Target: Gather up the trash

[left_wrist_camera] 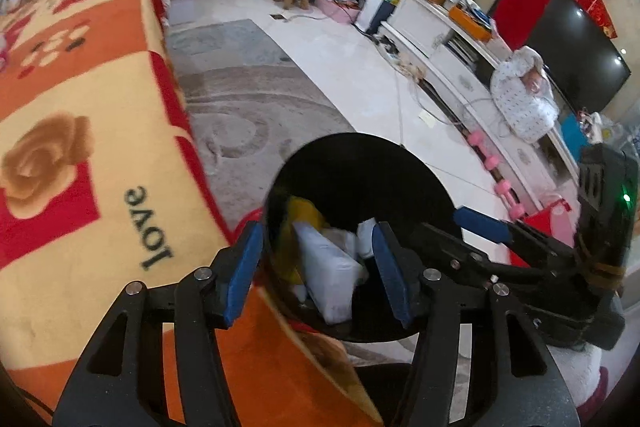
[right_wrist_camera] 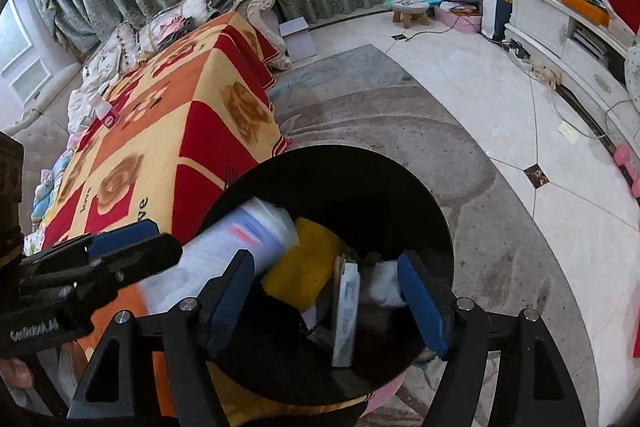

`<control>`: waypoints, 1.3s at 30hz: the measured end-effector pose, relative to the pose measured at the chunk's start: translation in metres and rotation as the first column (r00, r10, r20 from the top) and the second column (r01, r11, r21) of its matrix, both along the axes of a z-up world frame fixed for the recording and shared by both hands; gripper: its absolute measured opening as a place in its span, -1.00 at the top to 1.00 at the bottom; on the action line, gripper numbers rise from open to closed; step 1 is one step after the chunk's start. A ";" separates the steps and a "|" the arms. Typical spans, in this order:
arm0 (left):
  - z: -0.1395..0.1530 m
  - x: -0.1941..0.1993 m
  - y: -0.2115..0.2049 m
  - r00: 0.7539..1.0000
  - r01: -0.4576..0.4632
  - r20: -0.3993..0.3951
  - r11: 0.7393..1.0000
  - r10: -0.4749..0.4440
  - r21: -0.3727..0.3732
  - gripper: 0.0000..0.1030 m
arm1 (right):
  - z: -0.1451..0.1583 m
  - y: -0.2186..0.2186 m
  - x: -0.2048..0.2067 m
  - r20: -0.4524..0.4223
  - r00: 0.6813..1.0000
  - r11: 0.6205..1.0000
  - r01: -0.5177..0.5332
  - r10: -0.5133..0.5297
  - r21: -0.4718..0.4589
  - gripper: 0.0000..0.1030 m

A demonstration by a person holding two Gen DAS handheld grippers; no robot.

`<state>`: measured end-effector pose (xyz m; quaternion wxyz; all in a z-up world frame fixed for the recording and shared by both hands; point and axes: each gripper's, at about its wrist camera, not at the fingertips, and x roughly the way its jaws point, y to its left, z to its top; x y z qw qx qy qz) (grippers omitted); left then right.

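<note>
Trash (right_wrist_camera: 308, 275) sits in the black bin (right_wrist_camera: 400, 187), lower centre of both views, beside the blanket (right_wrist_camera: 192, 131). Left gripper (left_wrist_camera: 316, 267) & right gripper (right_wrist_camera: 324, 303) both over the bin, jaws apart, holding nothing. A blurred white packet (right_wrist_camera: 240, 239) is at the bin's left rim.

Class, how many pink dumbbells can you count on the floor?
2, possibly more hidden: one pink dumbbell beside the white cabinet, another dumbbell nearer the camera along it.
</note>
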<state>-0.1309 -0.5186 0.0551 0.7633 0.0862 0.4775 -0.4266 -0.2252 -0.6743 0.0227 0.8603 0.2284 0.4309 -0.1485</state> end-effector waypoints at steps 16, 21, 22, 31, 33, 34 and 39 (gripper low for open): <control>0.053 -0.034 0.072 0.962 -0.114 0.246 0.993 0.115 -0.020 -0.08 | 0.051 0.059 -0.027 0.124 0.992 0.987 0.036 -0.016 -0.156 -0.39; 0.069 -0.040 0.086 0.951 -0.124 0.279 0.991 0.134 -0.054 -0.08 | 0.067 0.075 -0.034 0.152 0.988 0.979 0.052 -0.022 -0.196 -0.39; 0.073 -0.043 0.091 0.946 -0.126 0.295 0.990 0.137 -0.057 -0.08 | 0.070 0.078 -0.036 0.157 0.987 0.978 0.055 -0.023 -0.202 -0.39; 0.090 -0.058 0.112 0.919 -0.140 0.359 0.986 0.163 -0.090 -0.08 | 0.090 0.102 -0.043 0.198 0.980 0.964 0.070 -0.018 -0.258 -0.41; 0.092 -0.059 0.115 0.917 -0.143 0.360 0.985 0.170 -0.099 -0.08 | 0.095 0.106 -0.044 0.207 0.978 0.958 0.076 -0.018 -0.275 -0.43; 0.093 -0.059 0.116 0.916 -0.146 0.362 0.984 0.174 -0.103 -0.08 | 0.097 0.108 -0.044 0.210 0.978 0.956 0.078 -0.018 -0.282 -0.45; 0.096 -0.061 0.119 0.912 -0.148 0.369 0.982 0.180 -0.114 -0.08 | 0.105 0.117 -0.047 0.225 0.974 0.944 0.093 -0.021 -0.316 -0.48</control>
